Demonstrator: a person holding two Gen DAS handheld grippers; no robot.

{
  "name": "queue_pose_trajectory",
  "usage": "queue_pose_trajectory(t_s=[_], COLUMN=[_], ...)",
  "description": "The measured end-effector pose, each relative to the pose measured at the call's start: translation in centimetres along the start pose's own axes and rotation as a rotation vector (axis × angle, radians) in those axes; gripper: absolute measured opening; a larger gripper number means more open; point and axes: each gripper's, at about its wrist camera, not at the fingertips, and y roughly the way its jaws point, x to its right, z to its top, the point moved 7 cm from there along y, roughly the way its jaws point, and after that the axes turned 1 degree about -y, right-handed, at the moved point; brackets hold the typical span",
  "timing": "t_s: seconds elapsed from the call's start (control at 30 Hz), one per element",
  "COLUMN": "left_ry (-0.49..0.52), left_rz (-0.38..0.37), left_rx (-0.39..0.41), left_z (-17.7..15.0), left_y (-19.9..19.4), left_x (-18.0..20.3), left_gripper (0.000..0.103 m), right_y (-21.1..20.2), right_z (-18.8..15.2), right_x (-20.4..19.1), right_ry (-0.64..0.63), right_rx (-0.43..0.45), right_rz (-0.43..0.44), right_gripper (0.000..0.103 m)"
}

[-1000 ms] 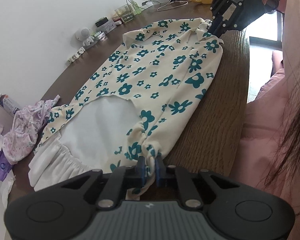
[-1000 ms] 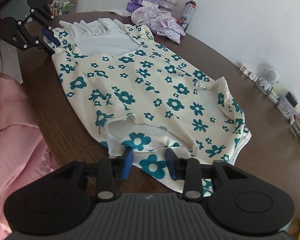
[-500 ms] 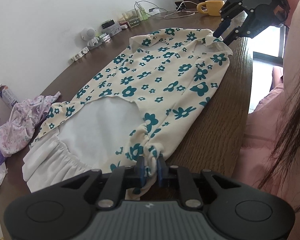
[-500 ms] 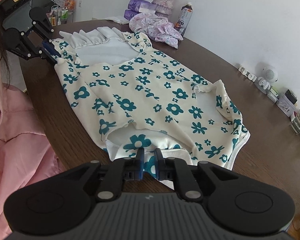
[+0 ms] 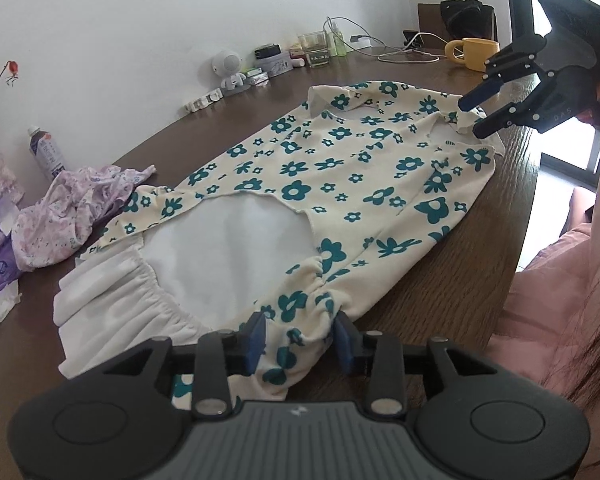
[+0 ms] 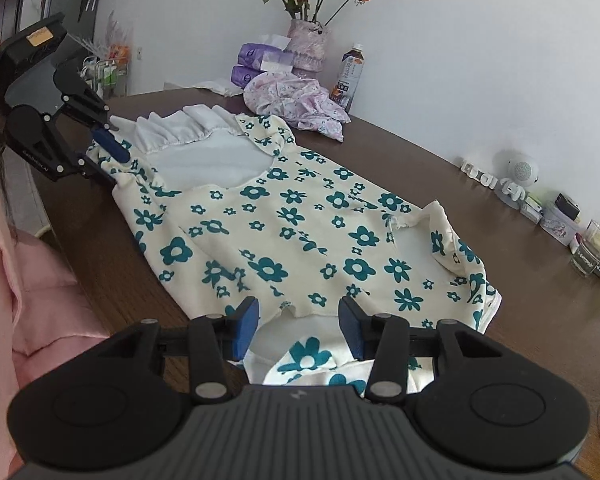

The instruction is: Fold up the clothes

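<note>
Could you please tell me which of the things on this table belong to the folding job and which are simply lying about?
Belongs to the job:
- floral garment, spread flat
- left gripper, open at its near edge
- right gripper, open at its other end

Lying about:
- yellow mug
- drink bottle
- flower vase
- crumpled pink garment; possibly next to fold

A cream knit garment printed with teal flowers [image 5: 340, 184] lies spread flat, lengthwise along the dark wooden table's near edge (white lining showing through a wide cut-out), its gathered white ruffle [image 6: 180, 128] at one end.
</note>
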Motion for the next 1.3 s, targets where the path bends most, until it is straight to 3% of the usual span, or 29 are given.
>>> queue_pose_trajectory(t_s=[0.3,0.4,0.53,0.67,0.8,0.87,0.93,1.17,1.3], left_ry=[0.002,-0.006,-0.004,0.007,0.049,0.077,0.105,0.138,0.119], left_rz=[0.021,0.027,0.037,0.038,0.020,-0.008,-0.021,-0.008,-0.010], left_rx=[0.011,0.016,0.038,0.051,0.027,0.020,0.009,-0.020,-0.019], left_z=[0.0,0.0,-0.1,-0.4,-0.7,-0.7,-0.8,-1.0,-1.0], left_y=[-0.3,-0.4,-0.9,-1.8,-2.0,-1.8,-1.4,-0.2,0.2], left_x=[-0.2,-0.2,-0.2,-0.4,0.0,0.6,1.1,1.0,0.8], left_gripper=[0.044,0.055,0.070,0.070,0.068,0.059,0.045,0.044,0.044], right_y=[0.2,-0.3,-1.3,-3.0,-3.6,-3.9,-3.4,-0.6,0.7], right_z=[-1.2,-1.4,-1.4,-1.8,-3.5,-4.2,-4.4,-3.1,-2.6], right_x=[1.9,2.2,3.0,4.5,5.6,5.9,4.6,0.0,-0.6], right_ry=[0.143,0.172,0.223,0.229,0.134,0.084,0.027,-0.154,-0.212], right_rx=[-0.002,0.009,0.031,0.033,-0.070,-0.118,-0.133,-0.139,-0.151], right_rz=[-0.045,-0.063,-0.094,-0.169,-0.267,-0.298,-0.247,-0.062,0.006], right_gripper=[0.041,0.042,0.050,0.057,0.057,0.057,0.056,0.057,0.064])
